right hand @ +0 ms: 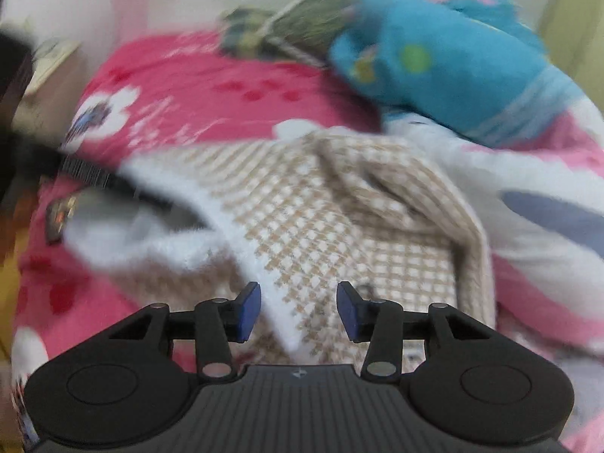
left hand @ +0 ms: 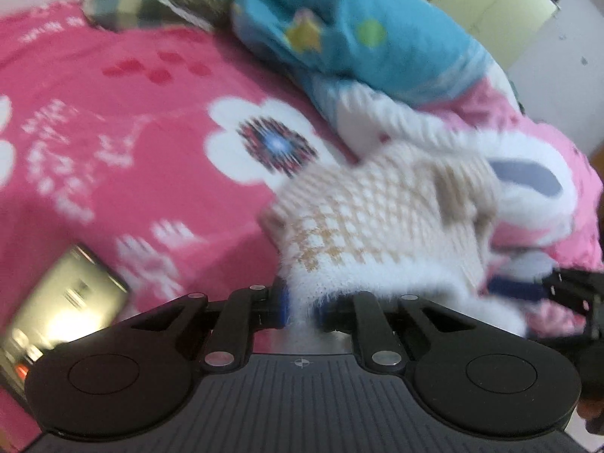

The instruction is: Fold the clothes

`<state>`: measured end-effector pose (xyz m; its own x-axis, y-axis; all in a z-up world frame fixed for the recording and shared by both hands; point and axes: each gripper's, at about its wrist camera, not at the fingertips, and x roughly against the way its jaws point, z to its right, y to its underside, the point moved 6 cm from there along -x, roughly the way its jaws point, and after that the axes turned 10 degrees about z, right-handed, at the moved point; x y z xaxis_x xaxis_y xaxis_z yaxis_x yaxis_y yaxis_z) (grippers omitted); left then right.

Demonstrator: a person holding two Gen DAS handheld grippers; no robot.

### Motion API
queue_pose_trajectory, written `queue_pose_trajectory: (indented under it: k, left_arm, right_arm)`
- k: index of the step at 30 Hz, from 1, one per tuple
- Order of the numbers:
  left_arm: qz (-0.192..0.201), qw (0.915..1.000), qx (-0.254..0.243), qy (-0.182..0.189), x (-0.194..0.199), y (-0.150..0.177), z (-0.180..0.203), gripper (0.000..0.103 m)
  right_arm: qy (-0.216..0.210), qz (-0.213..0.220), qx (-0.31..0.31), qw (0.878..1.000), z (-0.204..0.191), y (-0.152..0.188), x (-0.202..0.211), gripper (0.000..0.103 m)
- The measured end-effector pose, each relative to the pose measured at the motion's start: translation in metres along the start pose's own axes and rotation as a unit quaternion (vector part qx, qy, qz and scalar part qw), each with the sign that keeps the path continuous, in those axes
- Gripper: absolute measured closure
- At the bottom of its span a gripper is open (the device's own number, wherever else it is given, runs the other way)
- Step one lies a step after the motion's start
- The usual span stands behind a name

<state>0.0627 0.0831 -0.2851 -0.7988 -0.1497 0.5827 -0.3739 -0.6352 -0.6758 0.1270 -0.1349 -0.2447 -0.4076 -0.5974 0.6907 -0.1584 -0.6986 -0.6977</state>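
Observation:
A beige-and-white checked knit sweater (left hand: 377,219) with fluffy white trim lies bunched on a pink flowered bedspread (left hand: 113,132). My left gripper (left hand: 304,307) is shut on the white fluffy trim, which is pinched between its blue pads. In the right wrist view the sweater (right hand: 339,219) spreads out below my right gripper (right hand: 298,309). Its blue pads stand apart, with a strip of white trim running between them, untouched. The left gripper shows there as a dark blur (right hand: 94,177) at the sweater's left edge. Both views are motion-blurred.
A blue patterned quilt (left hand: 358,37) and a pink-and-white blanket (left hand: 547,158) are heaped at the right of the bed. A plaid pillow (left hand: 124,3) lies at the head. A phone (left hand: 64,302) rests on the bedspread at the left. Pale cupboards (left hand: 490,3) stand behind.

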Motion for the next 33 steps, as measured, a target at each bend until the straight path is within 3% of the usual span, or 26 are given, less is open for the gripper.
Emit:
queue_pose_trajectory:
  k: [6,9,13,18,23,27,29,33]
  left_arm:
    - [0.019,0.9995,-0.023,-0.013,-0.004,-0.021,-0.013,0.091]
    - [0.009,0.9993,-0.035,0.001,-0.010,-0.018,-0.013,0.091]
    - [-0.004,0.9983,-0.056,0.016,-0.018,-0.009,-0.013,0.090]
    - [-0.023,0.9981,-0.047,0.032,-0.028,-0.002,-0.019,0.086]
    - [-0.078,0.9961,-0.040,0.010,-0.047,0.017,-0.022,0.045]
    - [-0.132,0.9912,-0.002,-0.007,-0.057,0.043,-0.030,0.044]
    - [-0.139,0.9899,0.025,-0.010,-0.059,0.052,-0.033,0.047]
    - [-0.135,0.9867,0.086,-0.027,-0.063,0.061,-0.040,0.091]
  right_arm:
    - [-0.043,-0.033,0.058,0.997,-0.027,0.001,-0.018,0.056]
    - [0.000,-0.033,0.115,0.993,-0.032,0.003,-0.032,0.059]
    - [0.034,0.009,0.062,0.997,-0.005,-0.018,-0.039,0.075]
    - [0.054,0.049,0.051,0.996,0.019,-0.044,-0.040,0.076]
    - [0.053,0.058,0.101,0.992,0.013,-0.052,-0.061,0.076]
    - [0.060,0.065,0.091,0.992,0.021,-0.064,-0.078,0.076]
    - [0.059,0.066,0.089,0.992,0.025,-0.067,-0.083,0.076]
    - [0.035,0.061,0.101,0.992,0.018,-0.071,-0.087,0.075]
